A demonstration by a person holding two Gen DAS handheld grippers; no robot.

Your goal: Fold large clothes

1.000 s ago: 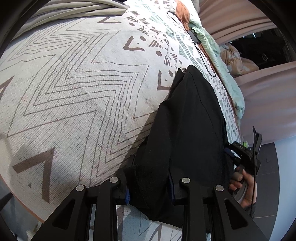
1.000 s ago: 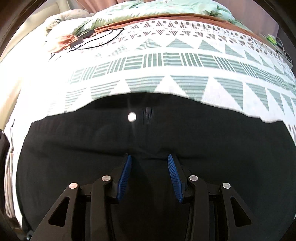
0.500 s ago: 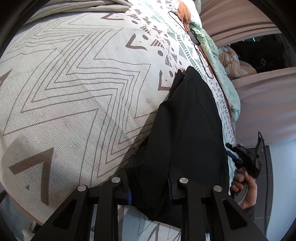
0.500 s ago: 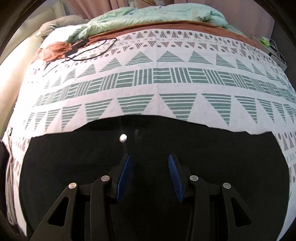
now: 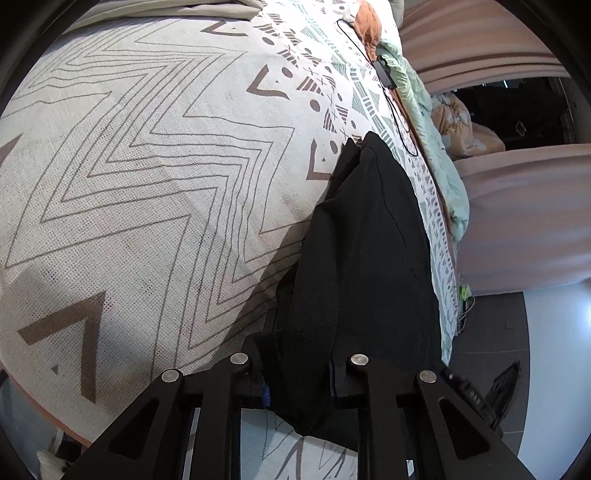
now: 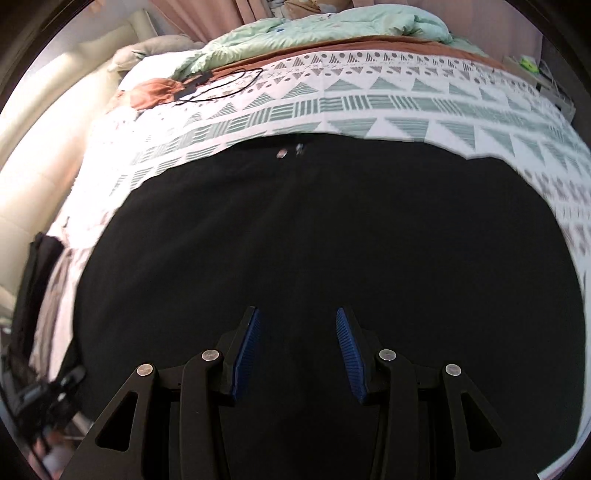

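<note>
1. The black garment [image 5: 362, 258] is matt cloth, smooth and almost without sheen (its weave is too dark to read); a small shiny round button [image 6: 282, 153] sits near its far edge.
2. The bedspread [image 5: 147, 184] is coarse woven cloth with a visible grid texture and a printed zigzag and triangle pattern.
3. The pale green quilt [image 6: 332, 26] looks soft, puffy and matt.
4. The left hand-held gripper [image 5: 299, 373] has matt black plastic arms with bright metal rivets.
5. The right hand-held gripper [image 6: 295, 347] carries ribbed blue pads [image 6: 245, 350], rubbery in look.
6. The floor [image 5: 491, 369] is dark, smooth tile.
</note>
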